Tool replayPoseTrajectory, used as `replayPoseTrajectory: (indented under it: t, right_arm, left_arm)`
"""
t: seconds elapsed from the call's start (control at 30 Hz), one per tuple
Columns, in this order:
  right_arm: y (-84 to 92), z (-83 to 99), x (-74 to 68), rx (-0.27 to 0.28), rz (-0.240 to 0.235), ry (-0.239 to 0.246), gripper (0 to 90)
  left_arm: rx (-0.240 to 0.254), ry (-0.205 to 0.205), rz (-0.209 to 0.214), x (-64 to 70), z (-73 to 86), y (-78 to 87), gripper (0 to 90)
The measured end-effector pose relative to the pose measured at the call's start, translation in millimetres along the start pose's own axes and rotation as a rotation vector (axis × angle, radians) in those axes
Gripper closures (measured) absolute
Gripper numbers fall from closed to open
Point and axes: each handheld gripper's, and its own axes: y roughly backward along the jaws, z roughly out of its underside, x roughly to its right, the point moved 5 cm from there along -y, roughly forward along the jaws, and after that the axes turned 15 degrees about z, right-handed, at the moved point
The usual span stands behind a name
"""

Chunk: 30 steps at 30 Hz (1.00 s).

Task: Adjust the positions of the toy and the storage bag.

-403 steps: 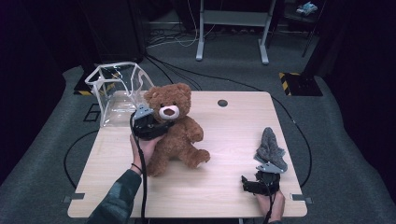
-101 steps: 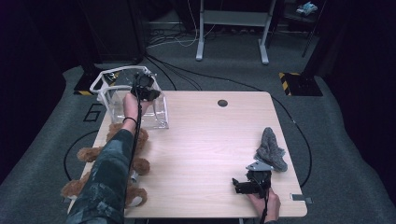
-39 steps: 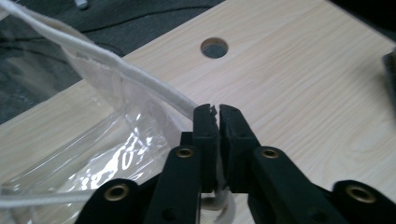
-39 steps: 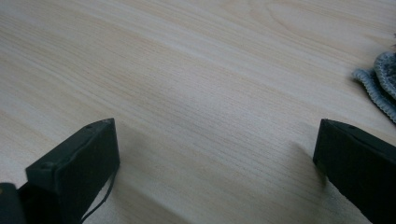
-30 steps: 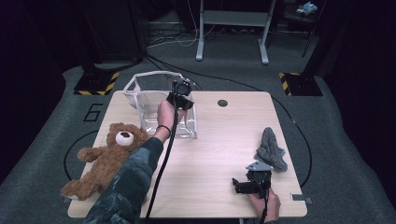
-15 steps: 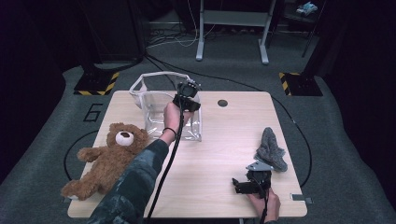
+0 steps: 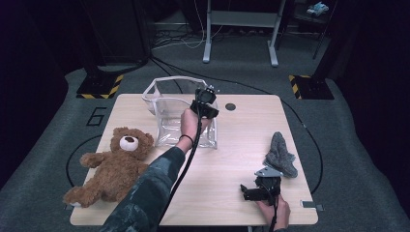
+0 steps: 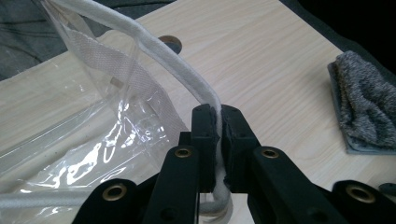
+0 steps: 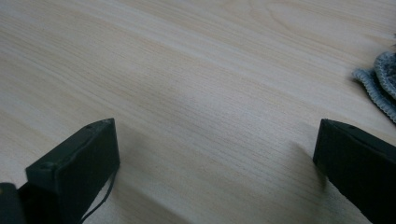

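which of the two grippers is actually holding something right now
The left gripper, up by the clear bag: it is shut on the bag's white rim. The right gripper rests open on the table, with nothing between its jaws.

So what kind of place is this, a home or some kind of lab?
Most likely a lab or recording studio, not a home: the wooden table stands on grey carpet with circles and a number marked on it, black-and-yellow hazard-striped bases sit behind it, and cables trail across the floor.

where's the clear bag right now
In the high view the clear bag stands at the table's far left-centre, its white rim clamped by the left gripper, beyond the teddy bear.
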Motion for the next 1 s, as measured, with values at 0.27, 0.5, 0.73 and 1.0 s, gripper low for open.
replayPoseTrajectory:
  t: [0.27, 0.5, 0.73, 1.0]
  right_arm:
    - [0.3, 0.0, 0.0, -0.004, -0.002, 0.002, 0.0]
    - [-0.7, -1.4, -1.7, -0.002, -0.003, 0.004, 0.0]
    - [-0.9, -2.9, -6.2, -0.014, 0.029, -0.032, 0.0]
    - [-1.9, -9.9, -6.0, -0.062, -0.008, 0.008, 3.9]
  left_arm:
    - [0.027, -0.002, 0.06, -2.8, 2.2, 4.1, 68.3]
    - [0.074, -0.014, 0.031, -14.4, 7.0, 37.7, 29.5]
    - [0.112, -0.02, -0.033, -31.2, 28.8, 78.2, 13.2]
    - [0.116, 0.028, -0.091, -63.8, 63.9, 112.4, 0.0]
